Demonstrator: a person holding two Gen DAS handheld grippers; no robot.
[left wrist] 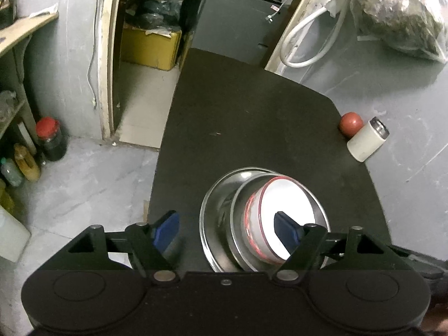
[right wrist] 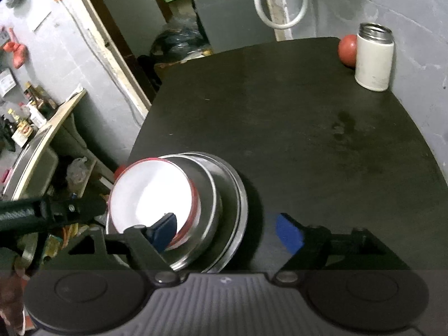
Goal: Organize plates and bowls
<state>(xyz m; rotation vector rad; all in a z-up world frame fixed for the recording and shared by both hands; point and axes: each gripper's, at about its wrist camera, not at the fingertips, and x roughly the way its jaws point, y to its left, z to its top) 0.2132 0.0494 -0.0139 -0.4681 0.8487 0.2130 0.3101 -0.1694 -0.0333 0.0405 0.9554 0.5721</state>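
Dark matte table (left wrist: 252, 117) with rounded far corners, a few faint smudges and stains on top; it sits against a grey wall (left wrist: 406, 89) on the right side.

Task stack sits at the near left part of the table: steel plate (left wrist: 215, 210) at the bottom, steel bowl (left wrist: 316, 196) nested on it, white red-rimmed bowl (left wrist: 285, 198) inside that. In the left wrist view it's at 5 o'clock of centre; in the right wrist view it's at 8 o'clock, close to the table's left edge.

Left tongs (left wrist: 226, 226) released, wide apart; the right blue pad overlaps the white bowl in the picture, the left pad hangs over the table's left edge. Can't tell if it touches the bowl.

Right tongs (right wrist: 228, 231) also released, wide apart; the left pad shows in front of the white bowl's near rim, the right pad over bare table. Nothing gripped by either.

Far right corner of the table, at 2 o'clock: white flask (right wrist: 373, 58) with steel mouth, upright, lid off, red ball (right wrist: 347, 50) just beside it against the wall.

Room: grey floor (left wrist: 92, 179), doorway (left wrist: 120, 56) at 11 o'clock with a yellow crate (left wrist: 151, 47) behind it, white hose (left wrist: 305, 42) looped on the wall, bulky plastic bag (left wrist: 400, 14) at 1 o'clock, red-capped jar (left wrist: 50, 140) and bottles on the floor at 9 o'clock.
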